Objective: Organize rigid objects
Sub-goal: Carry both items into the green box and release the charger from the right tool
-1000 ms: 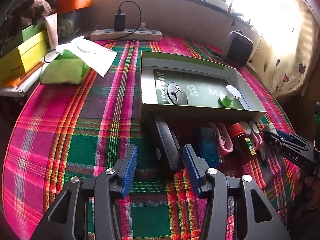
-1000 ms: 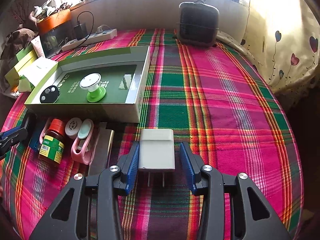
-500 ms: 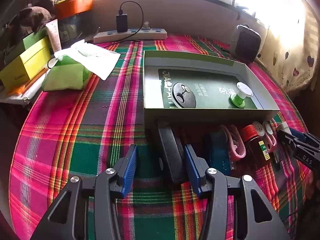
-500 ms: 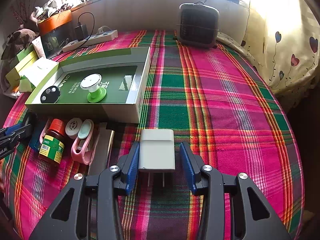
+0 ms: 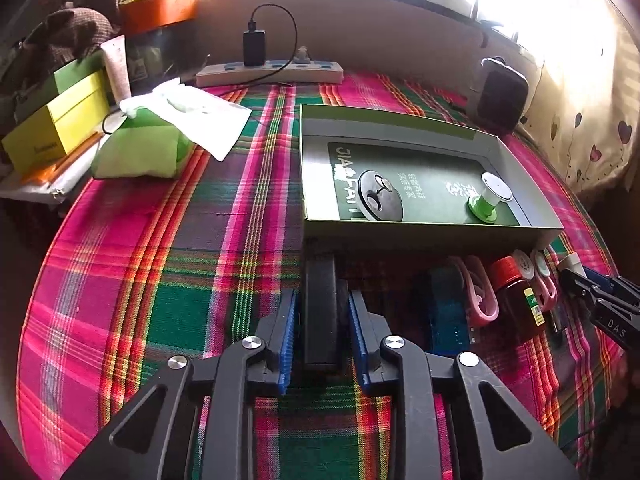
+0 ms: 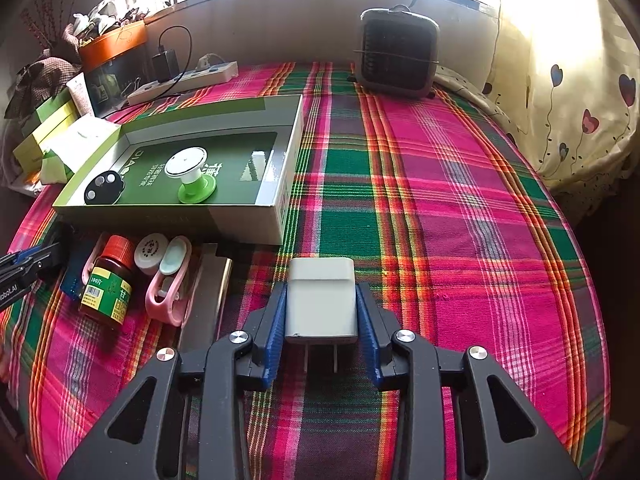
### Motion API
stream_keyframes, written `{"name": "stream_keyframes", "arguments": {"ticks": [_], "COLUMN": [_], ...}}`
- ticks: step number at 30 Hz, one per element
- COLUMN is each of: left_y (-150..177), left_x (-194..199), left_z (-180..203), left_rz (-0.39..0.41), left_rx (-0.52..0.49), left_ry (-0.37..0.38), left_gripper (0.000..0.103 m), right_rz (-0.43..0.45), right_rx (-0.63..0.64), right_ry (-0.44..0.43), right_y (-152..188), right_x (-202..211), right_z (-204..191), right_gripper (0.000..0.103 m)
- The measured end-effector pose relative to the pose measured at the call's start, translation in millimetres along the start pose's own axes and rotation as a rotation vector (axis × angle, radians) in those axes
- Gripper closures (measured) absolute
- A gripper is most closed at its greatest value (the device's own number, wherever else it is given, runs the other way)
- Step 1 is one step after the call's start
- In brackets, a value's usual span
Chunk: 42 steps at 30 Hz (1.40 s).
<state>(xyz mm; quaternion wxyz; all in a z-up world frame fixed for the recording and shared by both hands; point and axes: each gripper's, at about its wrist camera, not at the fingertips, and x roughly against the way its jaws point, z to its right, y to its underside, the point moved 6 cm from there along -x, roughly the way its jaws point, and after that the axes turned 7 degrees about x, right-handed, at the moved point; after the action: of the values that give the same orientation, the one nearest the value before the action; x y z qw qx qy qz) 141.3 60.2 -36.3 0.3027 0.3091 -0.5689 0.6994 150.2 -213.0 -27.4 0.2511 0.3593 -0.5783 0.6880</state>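
Left wrist view: your left gripper (image 5: 322,334) is clamped on a black slab-shaped device (image 5: 320,308) standing on its edge on the plaid cloth (image 5: 160,280). Its long axis runs straight away from you, far end almost at the green box (image 5: 420,236).

Right wrist view: your right gripper (image 6: 321,322) is closing on the white plug charger (image 6: 321,300), pads already against both its sides. It lies flat, prongs pointing back at you, body pointing away, just right of the brown pill bottle (image 6: 108,284).
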Motion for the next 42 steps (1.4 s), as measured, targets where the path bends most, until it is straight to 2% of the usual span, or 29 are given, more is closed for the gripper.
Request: {"name": "stream_keyframes", "arguments": {"ticks": [27,34,42], "left_y": [-3,-14,-40], "left_x": [13,27,34], "left_z": [-3,-2,5], "left_rz": [0.023,0.048,0.072], "left_rx": [0.018,0.014,-0.007], "left_ry": [0.04,0.067,0.102], "left_gripper": [0.08,0.081,0.08], "right_rz": [0.024,0.053,0.096], "right_rx": [-0.031,-0.042,-0.018], "right_ry": [-0.032,-0.042,-0.055], "right_y": [1,-7,-33], "right_x": [11,23,31], "right_z": [0,2,-4], "right_gripper": [0.069,0.069,0.069]}}
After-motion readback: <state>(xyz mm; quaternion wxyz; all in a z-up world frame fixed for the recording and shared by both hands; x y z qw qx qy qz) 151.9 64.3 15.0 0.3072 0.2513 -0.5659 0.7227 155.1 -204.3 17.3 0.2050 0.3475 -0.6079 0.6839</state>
